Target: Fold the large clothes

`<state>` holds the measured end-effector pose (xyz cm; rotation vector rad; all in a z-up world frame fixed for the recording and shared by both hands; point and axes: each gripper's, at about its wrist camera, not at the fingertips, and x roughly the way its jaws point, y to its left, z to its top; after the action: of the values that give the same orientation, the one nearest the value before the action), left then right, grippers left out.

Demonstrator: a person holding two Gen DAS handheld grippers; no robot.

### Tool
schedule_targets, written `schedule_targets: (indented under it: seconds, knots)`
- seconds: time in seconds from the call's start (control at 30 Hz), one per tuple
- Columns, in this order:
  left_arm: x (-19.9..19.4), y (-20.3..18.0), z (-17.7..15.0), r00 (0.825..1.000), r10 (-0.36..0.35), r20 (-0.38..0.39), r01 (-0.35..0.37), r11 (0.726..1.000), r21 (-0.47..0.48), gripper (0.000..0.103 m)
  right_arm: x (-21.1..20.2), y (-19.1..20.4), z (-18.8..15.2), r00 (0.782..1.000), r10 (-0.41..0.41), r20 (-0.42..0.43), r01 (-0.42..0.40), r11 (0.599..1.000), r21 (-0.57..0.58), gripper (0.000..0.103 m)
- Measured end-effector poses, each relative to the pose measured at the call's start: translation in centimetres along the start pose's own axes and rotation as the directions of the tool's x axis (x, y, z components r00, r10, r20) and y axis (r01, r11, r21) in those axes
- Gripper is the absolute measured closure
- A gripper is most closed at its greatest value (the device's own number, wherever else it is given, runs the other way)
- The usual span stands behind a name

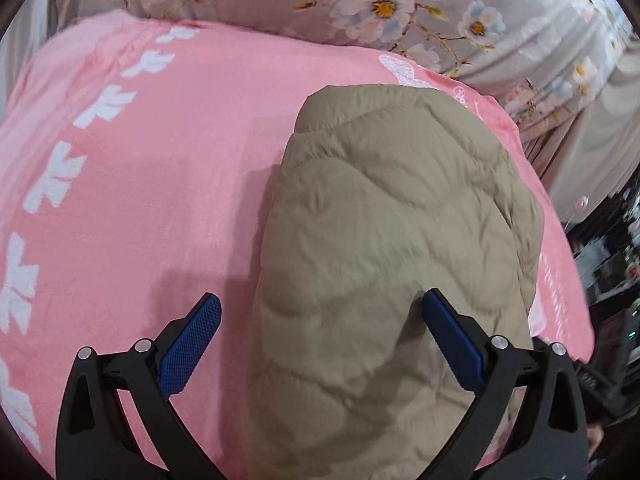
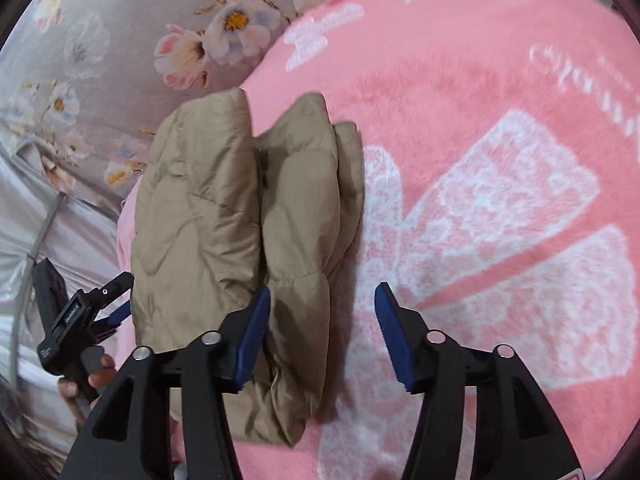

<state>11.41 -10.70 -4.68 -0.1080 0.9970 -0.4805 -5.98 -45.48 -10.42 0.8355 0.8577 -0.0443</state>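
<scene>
Your quilted tan jacket [image 1: 392, 248] lies folded into a thick bundle on the pink blanket [image 1: 160, 168], near that blanket's edge where the grey floral bedding [image 1: 360, 4] begins. In the right wrist view the jacket [image 2: 224, 216] shows as stacked puffy layers with rounded folds pointing away from you, and a dark slit between two of the layers.

Your left tongs [image 1: 320, 344] are spread wide. One blue pad [image 1: 188, 348] sits over bare pink blanket beside the bundle, and the other pad is over the tan fabric; nothing is pinched between them. Whether that pad touches the fabric cannot be told.

Your right tongs [image 2: 320, 340] are also spread wide and hold nothing. The left-hand pad [image 2: 252, 340] is at the near edge of the jacket's folded layers, the other over the white bow pattern [image 2: 500, 240] woven into the blanket.

In the right wrist view your left tongs [image 2: 116, 312] appear at the jacket's far side, with fingers [image 2: 96, 376] of your hand wrapped round the black handle. Grey sheeting hangs past the blanket's edge there.
</scene>
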Motion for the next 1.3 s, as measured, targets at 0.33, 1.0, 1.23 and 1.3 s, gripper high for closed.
schedule_targets:
  seconds: [0.33,1.0,1.23,1.3]
  knots:
    - [4.3,1.0,2.3,0.979,-0.176,-0.102,0.163,0.979,-0.121,0.005,6.0,-0.3,1.0,0.963,0.230,-0.142,-0.207,0.965,0.160,0.044]
    - [-3.8,-3.3,5.5,0.968,-0.223,0.111,0.210,0.970,0.121,0.047,-1.0,11.2,3.2,0.953,0.255,0.164,-0.224,0.957,-0.183,0.091]
    - [-10.5,-4.4,9.6,0.932,-0.238,0.273,0.182,0.960,0.215,0.047,-4.6,18.5,6.0,0.921,0.277,0.274,-0.168,0.917,-0.361,0.090]
    - [-12.0,-3.9,11.0,0.921,-0.223,0.319,0.152,0.960,0.233,0.047,-4.4,20.2,6.9,0.912,0.293,0.287,-0.168,0.905,-0.390,0.091]
